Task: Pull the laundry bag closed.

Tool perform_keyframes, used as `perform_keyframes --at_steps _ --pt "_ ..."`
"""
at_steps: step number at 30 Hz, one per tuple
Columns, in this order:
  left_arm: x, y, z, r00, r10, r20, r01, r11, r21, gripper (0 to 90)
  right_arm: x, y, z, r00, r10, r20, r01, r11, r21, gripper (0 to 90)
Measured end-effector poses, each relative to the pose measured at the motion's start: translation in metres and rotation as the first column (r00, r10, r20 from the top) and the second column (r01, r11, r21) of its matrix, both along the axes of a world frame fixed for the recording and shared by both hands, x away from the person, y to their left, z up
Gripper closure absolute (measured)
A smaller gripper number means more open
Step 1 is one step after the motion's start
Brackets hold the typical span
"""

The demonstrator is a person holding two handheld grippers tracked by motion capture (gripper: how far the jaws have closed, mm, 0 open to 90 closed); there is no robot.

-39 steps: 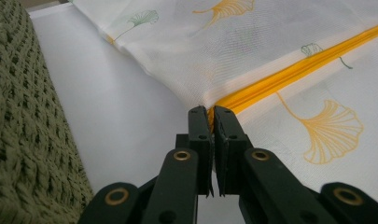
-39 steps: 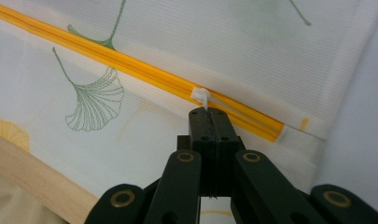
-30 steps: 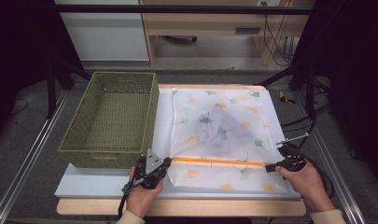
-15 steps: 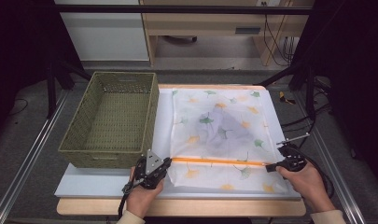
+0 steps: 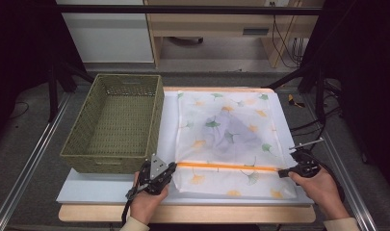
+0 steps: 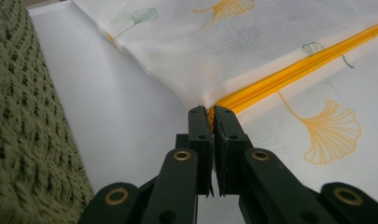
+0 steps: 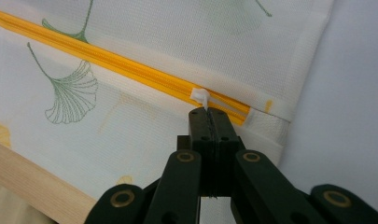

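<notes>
A white mesh bag (image 5: pixel 231 139) with ginkgo leaves lay flat on the table (image 5: pixel 110 187), just beside the green woven basket (image 5: pixel 113 122). The left gripper (image 6: pixel 210 114) pinched the bag's edge at the orange zipper's (image 5: pixel 226 166) end — the right gripper (image 7: pixel 208 113) was clamped on the white zipper pull (image 7: pixel 200 97).

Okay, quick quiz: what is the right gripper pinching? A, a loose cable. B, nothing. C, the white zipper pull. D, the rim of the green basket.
C: in the right gripper view the right gripper is shut on the white zipper pull of the yellow zipper.
</notes>
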State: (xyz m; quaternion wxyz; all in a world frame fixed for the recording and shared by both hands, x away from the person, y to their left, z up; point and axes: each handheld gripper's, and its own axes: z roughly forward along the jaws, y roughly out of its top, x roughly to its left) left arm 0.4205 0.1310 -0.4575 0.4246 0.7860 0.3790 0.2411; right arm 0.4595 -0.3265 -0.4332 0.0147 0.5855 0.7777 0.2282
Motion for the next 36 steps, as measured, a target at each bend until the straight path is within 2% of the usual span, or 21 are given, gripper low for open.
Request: perform_keyframes --at_steps 6,8,11,15,20,36 --pt "0.0000 -0.0003 -0.0005 1.0000 -0.001 -0.003 0.001 1.0000 -0.002 86.2 0.0000 -0.0005 0.0024 1.0000 -0.009 0.000 0.009 1.000 0.008 90.0" --pt "-0.0003 -0.0008 -0.0006 1.0000 0.000 -0.001 0.000 1.0000 0.001 86.2 0.0001 -0.0013 0.0028 0.9999 -0.003 0.013 0.003 1.000 0.002 90.0" --pt "-0.0005 -0.0013 -0.0011 1.0000 0.000 -0.004 0.000 1.0000 0.008 86.2 -0.0003 0.0003 0.0044 0.9997 -0.011 0.020 0.012 0.999 -0.033 90.0" --pt "-0.0007 -0.0011 -0.0002 1.0000 -0.001 0.000 0.001 1.0000 0.003 86.2 -0.0002 -0.0007 0.0056 0.9998 -0.017 0.013 0.017 1.000 -0.020 90.0" --pt "-0.0004 -0.0019 -0.0007 1.0000 -0.004 -0.002 0.004 1.0000 0.005 86.2 -0.0012 -0.0028 0.0049 0.9997 -0.005 0.026 0.006 1.000 -0.020 90.0" --pt "-0.0004 -0.0025 -0.0016 1.0000 0.000 -0.008 0.000 1.0000 0.009 86.2 -0.0017 -0.0081 -0.0001 0.9994 -0.029 0.019 0.029 1.000 -0.003 90.0"
